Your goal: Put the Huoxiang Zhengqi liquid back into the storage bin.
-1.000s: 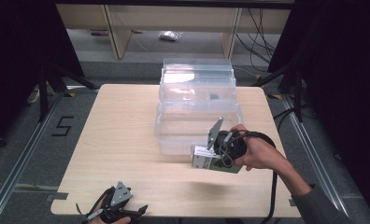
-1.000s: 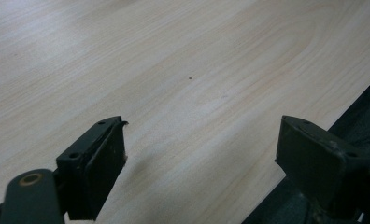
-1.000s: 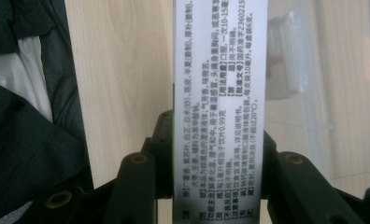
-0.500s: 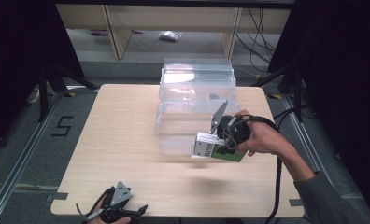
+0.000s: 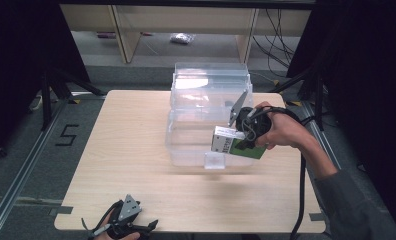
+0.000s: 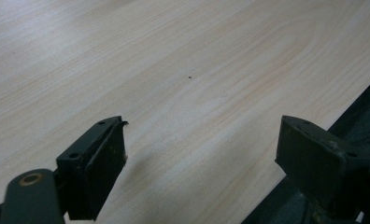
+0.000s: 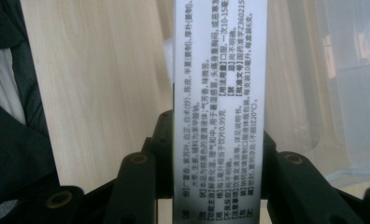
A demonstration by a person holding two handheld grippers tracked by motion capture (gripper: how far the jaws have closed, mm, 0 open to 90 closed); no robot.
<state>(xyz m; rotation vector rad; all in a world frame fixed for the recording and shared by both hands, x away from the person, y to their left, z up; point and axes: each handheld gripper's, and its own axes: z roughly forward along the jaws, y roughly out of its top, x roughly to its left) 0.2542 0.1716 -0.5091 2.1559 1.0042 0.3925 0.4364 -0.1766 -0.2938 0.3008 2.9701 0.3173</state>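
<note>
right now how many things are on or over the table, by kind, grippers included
grippers: 2, left gripper open at the near edge, right gripper shut on a box
clear plastic bin: 1
green and white box: 1, held off the table
total: 4

Digit "5" (image 5: 66, 135) marked in black on grey floor, left of the surface. White face of carton (image 7: 219, 112) carries dense Chinese print; legible fragments: "0.99", "10-15", "Z360215", "10", "20°C". Remainder too blurred.
</note>
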